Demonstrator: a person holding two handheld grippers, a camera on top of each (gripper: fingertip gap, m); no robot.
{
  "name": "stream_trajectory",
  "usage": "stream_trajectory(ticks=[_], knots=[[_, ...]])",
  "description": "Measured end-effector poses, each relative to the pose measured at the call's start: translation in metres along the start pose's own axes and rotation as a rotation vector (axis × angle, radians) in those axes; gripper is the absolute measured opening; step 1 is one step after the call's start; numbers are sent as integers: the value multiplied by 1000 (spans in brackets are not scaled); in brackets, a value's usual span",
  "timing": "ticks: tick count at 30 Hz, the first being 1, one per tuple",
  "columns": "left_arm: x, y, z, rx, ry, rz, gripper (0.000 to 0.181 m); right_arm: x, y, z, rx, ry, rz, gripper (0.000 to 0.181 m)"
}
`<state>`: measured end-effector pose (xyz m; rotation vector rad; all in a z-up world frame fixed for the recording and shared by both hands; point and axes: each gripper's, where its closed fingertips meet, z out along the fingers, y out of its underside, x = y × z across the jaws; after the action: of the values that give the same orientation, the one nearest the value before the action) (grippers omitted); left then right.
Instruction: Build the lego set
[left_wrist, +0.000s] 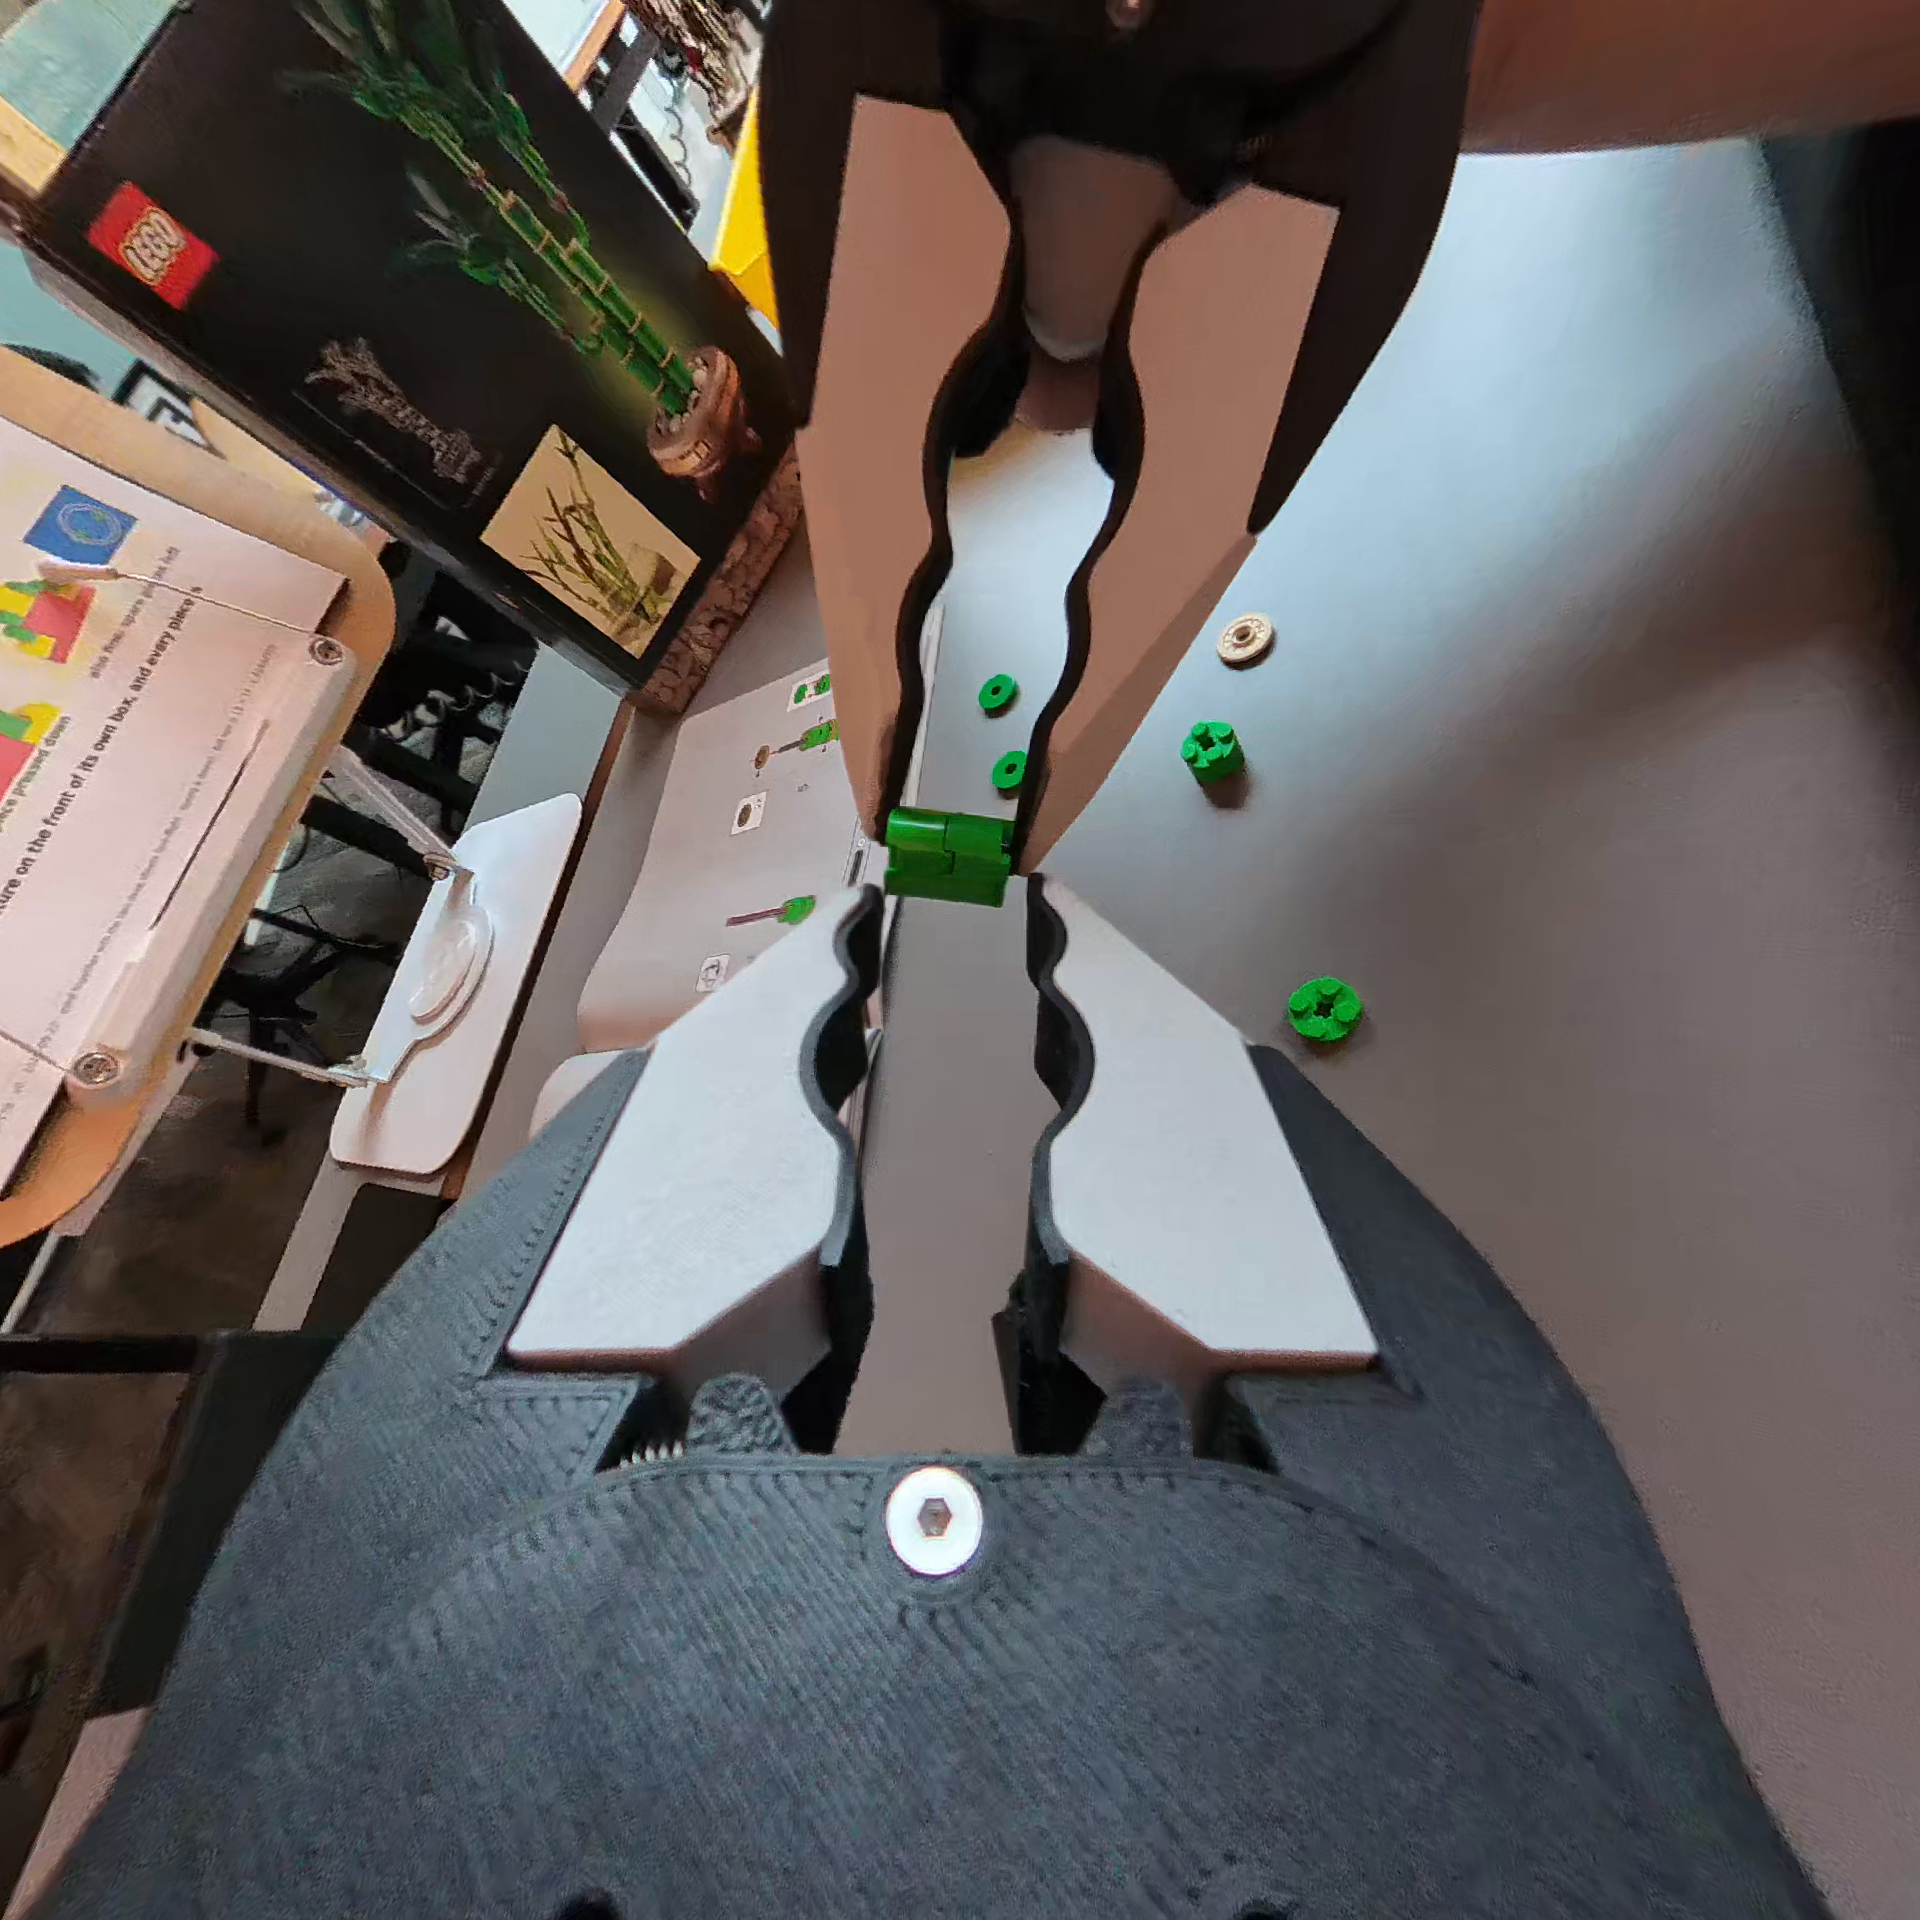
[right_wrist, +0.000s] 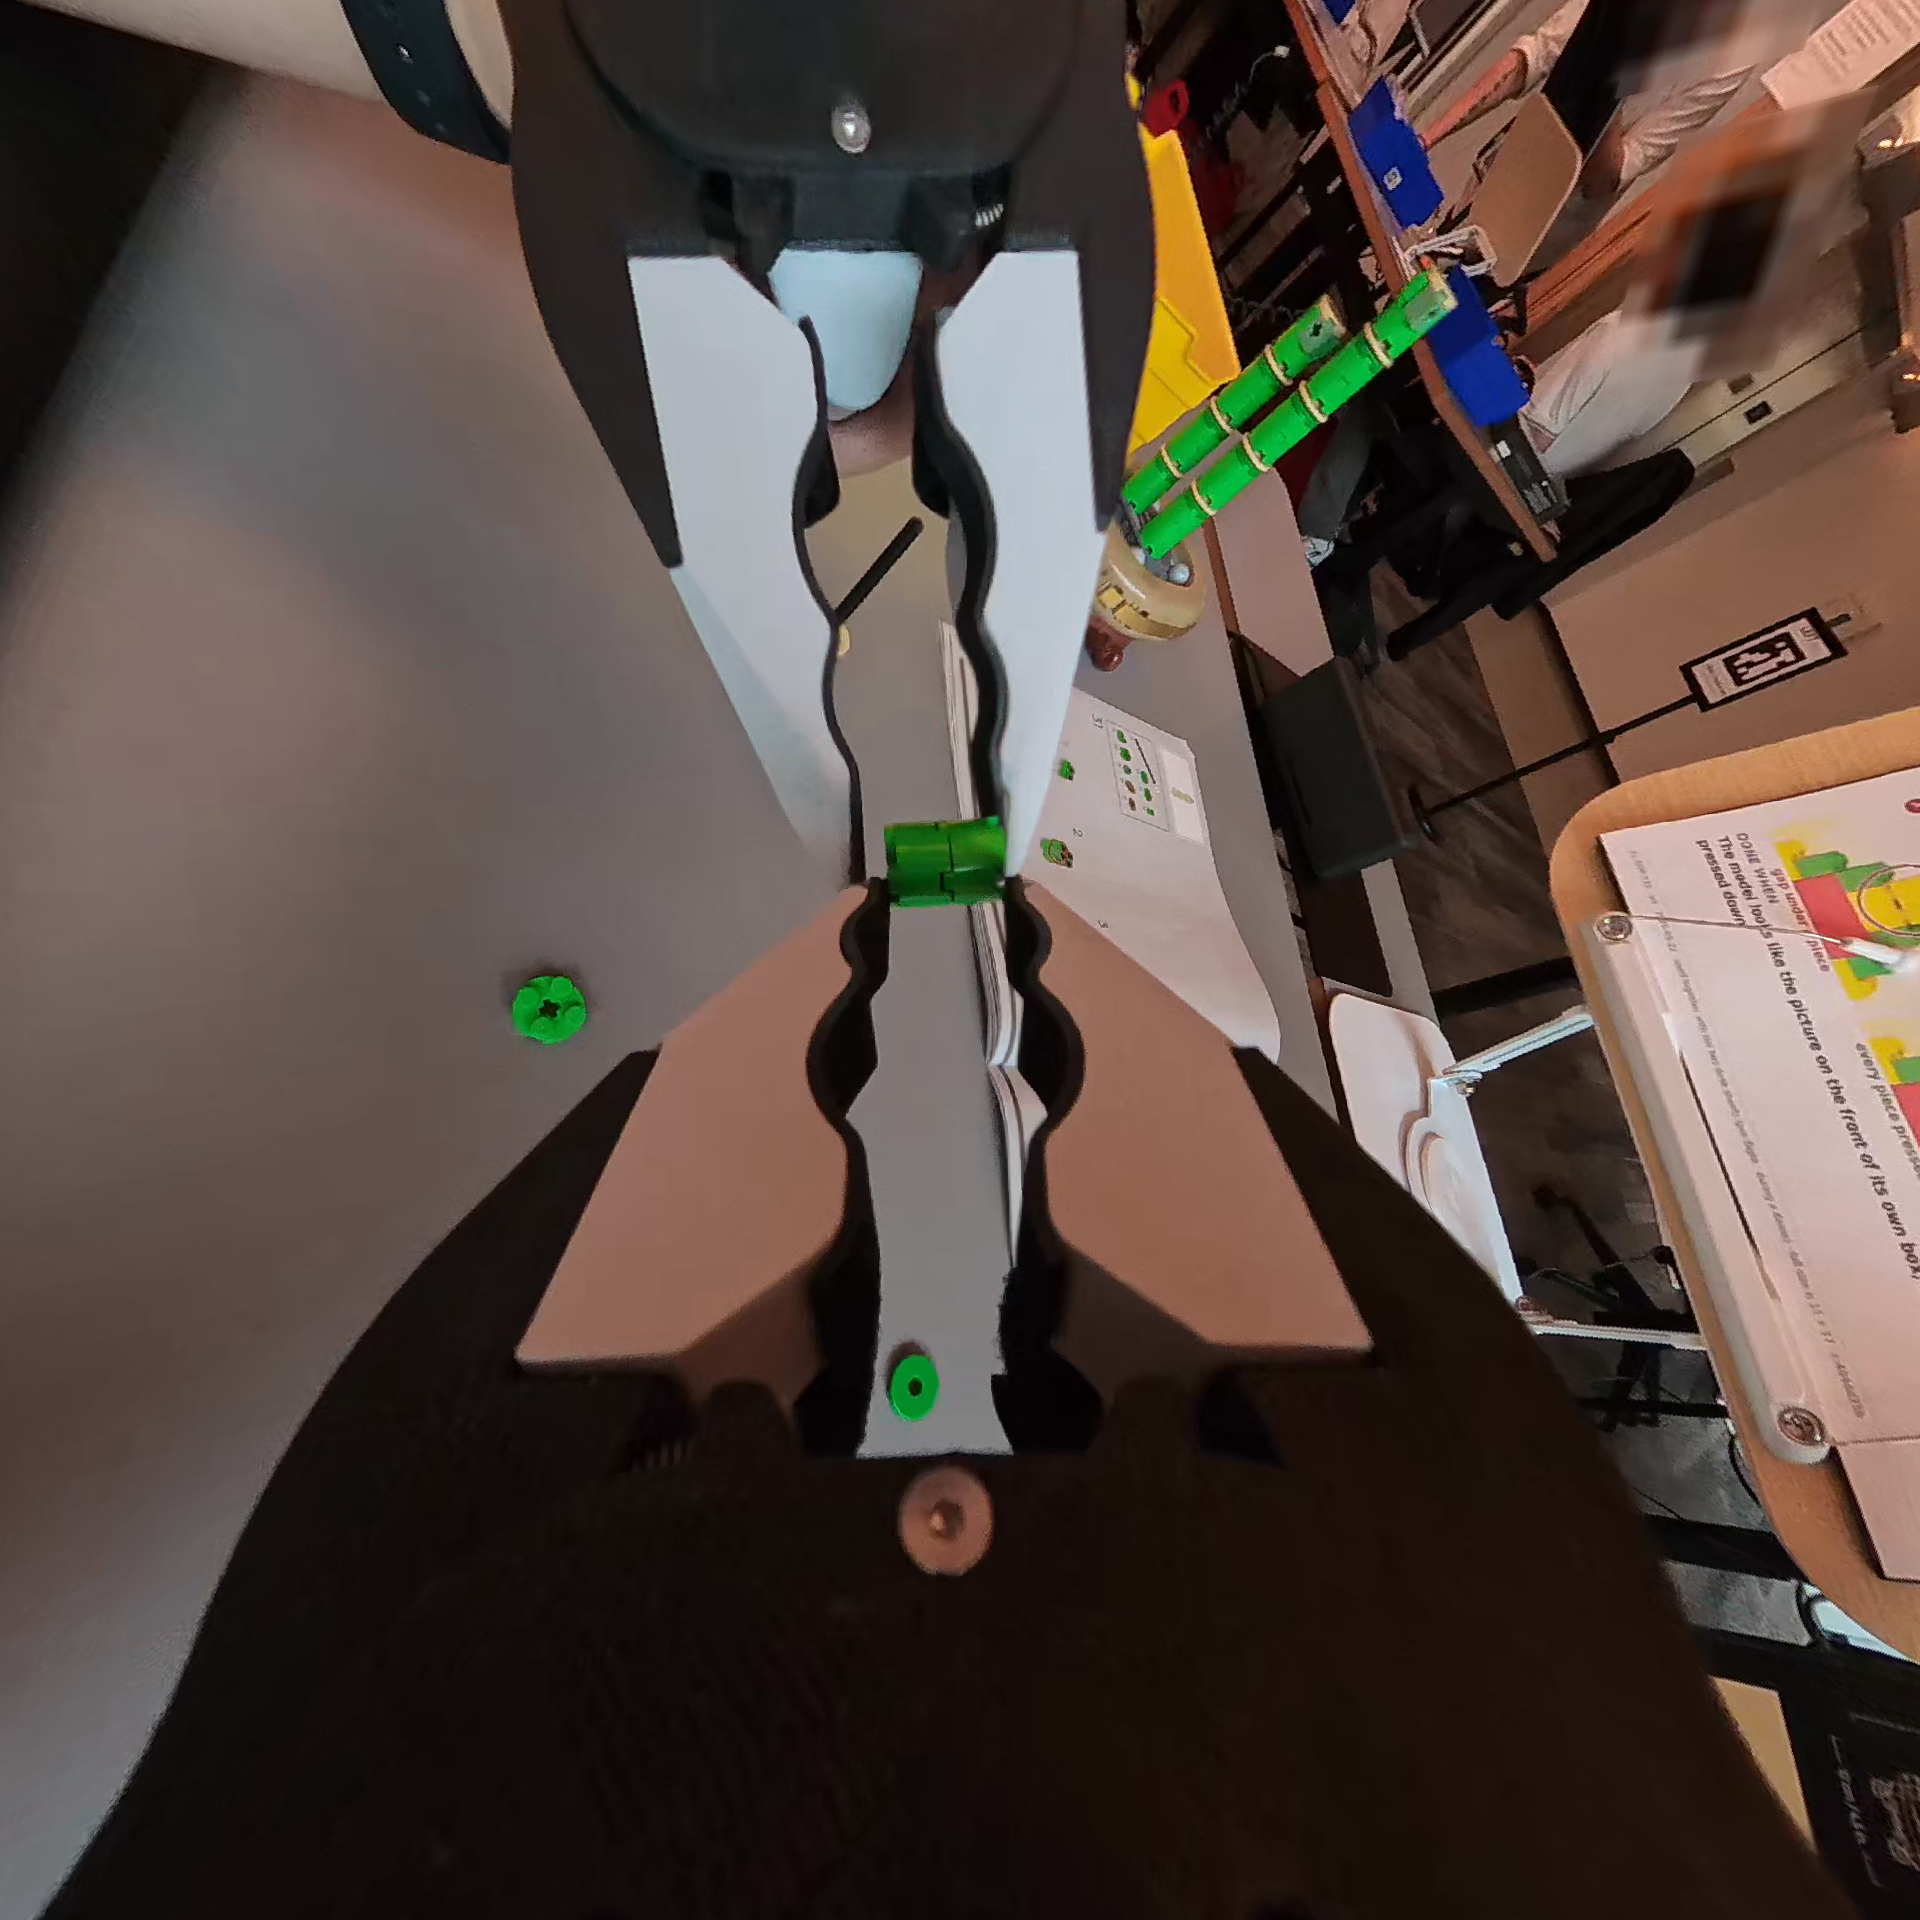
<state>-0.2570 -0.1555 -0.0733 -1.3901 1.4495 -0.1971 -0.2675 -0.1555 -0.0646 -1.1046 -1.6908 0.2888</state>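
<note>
The left hand-held gripper (left_wrist: 951, 894) and right hand-held gripper (right_wrist: 945, 899) are meeting tip to tip above a grey surface (left_wrist: 1507, 935). Between them is sitting a green cylinder assembly (left_wrist: 948, 854), two stubby round pieces joined end to end. The right one's fingers are clamping it at the ends; the left one's are resting just at its edge, slightly parted — whether they are gripping, I cannot tell. Loose green round bricks (left_wrist: 1323, 1008) and flat green rings (left_wrist: 997, 693) are lying scattered nearby, beside an open instruction booklet (right_wrist: 1143, 821). Farther out, the set's box (left_wrist: 416, 312) and two finished bamboo stalks (right_wrist: 1278, 416) are standing before a cluttered room.
</note>
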Motion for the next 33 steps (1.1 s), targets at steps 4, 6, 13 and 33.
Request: stream_trajectory(ticks=[4,6,13,33], knots=[[0,4,1,-29,-24,46,20,-3,4,3,-25,-9,-3,21],[1,7,2,-41,-21,58,20,-4,6,4,-45,-12,-14,21],[2,12,4,-66,-19,84,19,-6,8,7,-109,-1,-55,20],[6,28,10,-152,5,107,20,-11,16,20,-121,-20,-4,25]])
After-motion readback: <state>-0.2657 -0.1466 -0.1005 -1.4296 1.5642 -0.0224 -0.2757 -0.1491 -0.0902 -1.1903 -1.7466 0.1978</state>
